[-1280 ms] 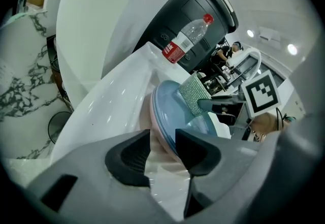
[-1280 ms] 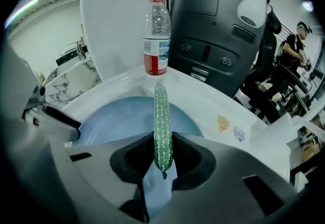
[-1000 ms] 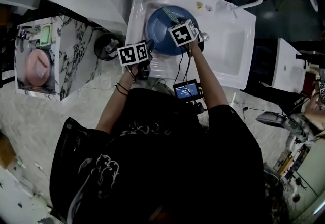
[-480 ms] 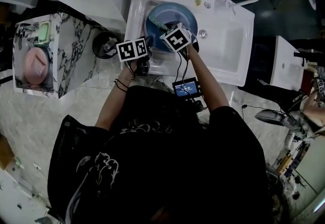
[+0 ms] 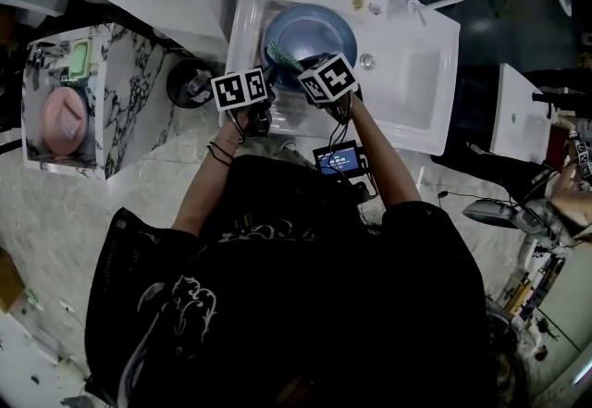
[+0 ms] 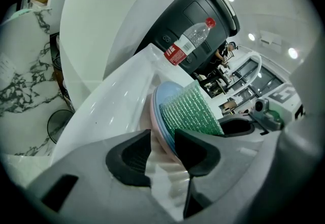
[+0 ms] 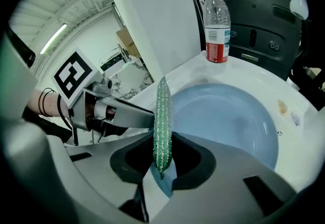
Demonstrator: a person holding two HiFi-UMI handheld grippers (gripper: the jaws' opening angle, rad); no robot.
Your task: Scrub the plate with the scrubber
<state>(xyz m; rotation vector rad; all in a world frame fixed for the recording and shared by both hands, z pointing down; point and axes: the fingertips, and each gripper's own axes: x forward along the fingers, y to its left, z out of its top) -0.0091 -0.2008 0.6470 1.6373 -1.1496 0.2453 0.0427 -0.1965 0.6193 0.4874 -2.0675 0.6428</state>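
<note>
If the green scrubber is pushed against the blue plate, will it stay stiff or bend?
Probably it bends a little: the scrubber looks thin and meshy, standing upright in the right gripper. It seems light. The plate looks glossy, so it may slide.

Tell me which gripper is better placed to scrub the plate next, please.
Right. The right gripper grips the scrubber, right at the plate. The left gripper is clamped on the plate's rim, steadying it, and carries no scrubber.
</note>
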